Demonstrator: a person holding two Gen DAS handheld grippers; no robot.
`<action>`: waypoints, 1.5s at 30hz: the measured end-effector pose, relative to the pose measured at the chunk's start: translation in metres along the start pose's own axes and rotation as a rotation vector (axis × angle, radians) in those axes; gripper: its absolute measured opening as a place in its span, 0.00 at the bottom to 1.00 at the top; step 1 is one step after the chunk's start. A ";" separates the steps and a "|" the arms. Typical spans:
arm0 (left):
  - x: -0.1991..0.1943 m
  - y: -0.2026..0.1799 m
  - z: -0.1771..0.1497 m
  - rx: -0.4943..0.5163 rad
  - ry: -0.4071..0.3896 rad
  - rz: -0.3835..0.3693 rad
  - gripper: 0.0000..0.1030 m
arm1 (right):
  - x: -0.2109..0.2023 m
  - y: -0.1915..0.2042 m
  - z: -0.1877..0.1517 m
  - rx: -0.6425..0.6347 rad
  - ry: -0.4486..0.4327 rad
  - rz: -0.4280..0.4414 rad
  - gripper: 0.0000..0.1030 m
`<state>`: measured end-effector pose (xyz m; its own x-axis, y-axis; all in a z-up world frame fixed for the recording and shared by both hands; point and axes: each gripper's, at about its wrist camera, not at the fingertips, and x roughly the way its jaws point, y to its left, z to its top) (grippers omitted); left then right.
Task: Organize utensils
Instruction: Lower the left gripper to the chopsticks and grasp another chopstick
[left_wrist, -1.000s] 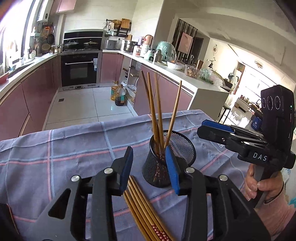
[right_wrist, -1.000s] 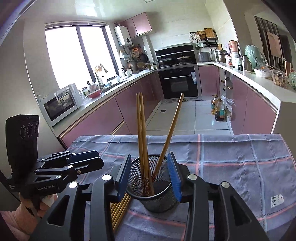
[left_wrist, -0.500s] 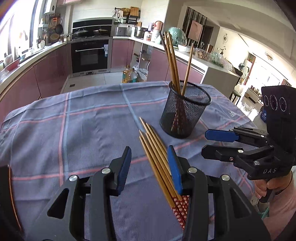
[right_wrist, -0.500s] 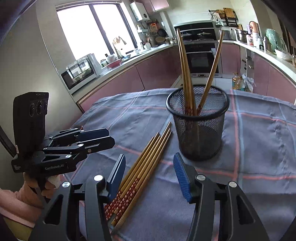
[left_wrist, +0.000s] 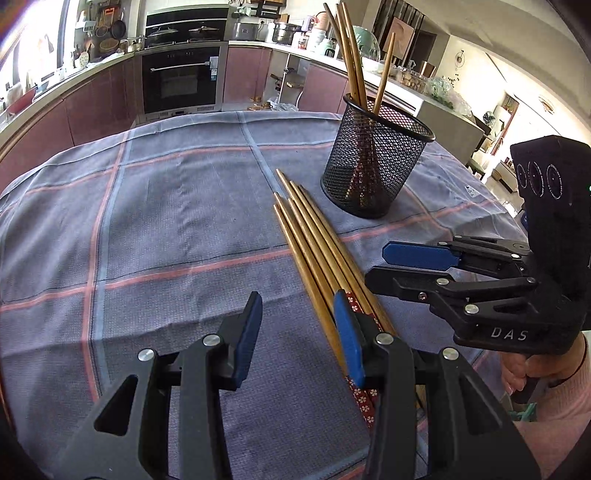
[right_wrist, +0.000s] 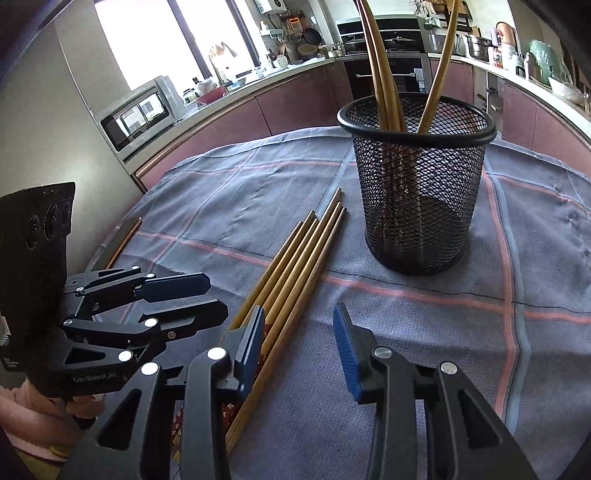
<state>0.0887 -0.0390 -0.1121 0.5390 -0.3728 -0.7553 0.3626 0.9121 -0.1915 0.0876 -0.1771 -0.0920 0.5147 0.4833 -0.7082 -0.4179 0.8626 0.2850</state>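
Chopsticks (left_wrist: 317, 251) lie in a tight bundle on the checked cloth (left_wrist: 166, 221), tips pointing toward the mesh cup (left_wrist: 376, 162), patterned ends nearest the grippers; laid parallel like that, likely so they can be taken one at a time from the thick end; a few more chopsticks (right_wrist: 384, 85) stand upright in the cup, leaning on its rim, so the sorting looks partly done

Left gripper (left_wrist: 299, 336) hangs low over the cloth, jaws apart with nothing between them; its right finger sits over the edge of the bundle, the gap itself over bare cloth; no pad presses a stick

Right gripper (right_wrist: 299, 339) comes in from the other side of the bundle; its jaws have just been closing, yet nothing lies between them; its left finger overlaps the outer sticks, its gap also over cloth; both tools angle down at the thick ends, probably because the decorated ends give a fatter hold

Cup stands just beside the tips, clear of both grippers; short carry for each stick

Judgement: pickup not yet begun; either gripper must shift sideways to straddle a stick
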 end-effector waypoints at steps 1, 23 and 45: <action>0.001 -0.001 0.000 0.002 0.002 0.001 0.39 | 0.001 0.000 0.000 0.001 0.003 0.000 0.34; 0.017 -0.008 0.002 0.042 0.029 0.064 0.36 | 0.012 0.003 0.001 -0.047 0.027 -0.086 0.26; 0.029 -0.001 0.014 -0.008 0.035 0.085 0.08 | 0.017 -0.012 0.010 0.042 0.009 -0.067 0.06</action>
<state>0.1150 -0.0532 -0.1249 0.5402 -0.2880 -0.7907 0.3109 0.9414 -0.1305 0.1088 -0.1783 -0.1010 0.5335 0.4231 -0.7324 -0.3505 0.8987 0.2638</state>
